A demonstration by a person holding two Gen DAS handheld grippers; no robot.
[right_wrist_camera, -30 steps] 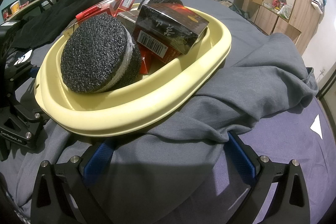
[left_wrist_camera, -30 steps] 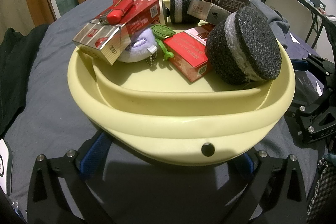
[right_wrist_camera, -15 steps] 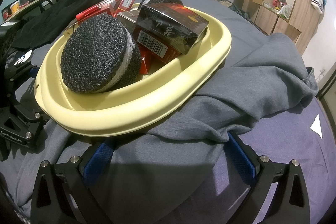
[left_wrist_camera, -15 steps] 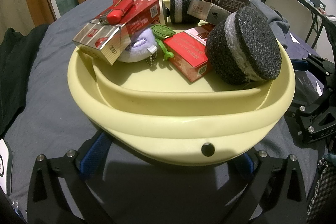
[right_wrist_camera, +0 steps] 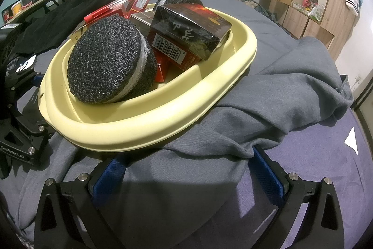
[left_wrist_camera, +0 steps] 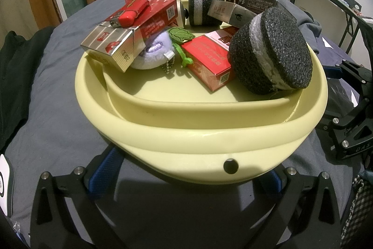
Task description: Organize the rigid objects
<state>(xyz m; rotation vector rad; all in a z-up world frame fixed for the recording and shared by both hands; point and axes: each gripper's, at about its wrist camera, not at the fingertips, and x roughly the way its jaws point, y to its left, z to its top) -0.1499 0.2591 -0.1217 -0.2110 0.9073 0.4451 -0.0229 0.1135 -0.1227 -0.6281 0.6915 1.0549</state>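
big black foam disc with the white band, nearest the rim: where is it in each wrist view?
Left wrist: the black foam disc sits right of centre, tilted, leaning against the yellow basin's right wall.
Right wrist: the same disc sits left of centre, at the basin's near-left end.
Shared landmark: the red carton beside the disc, only a sliver in the right view.

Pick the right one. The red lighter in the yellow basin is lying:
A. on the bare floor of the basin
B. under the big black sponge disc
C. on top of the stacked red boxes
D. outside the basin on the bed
C. The red lighter rests on the red boxes at the far left of the yellow basin, well above its floor.
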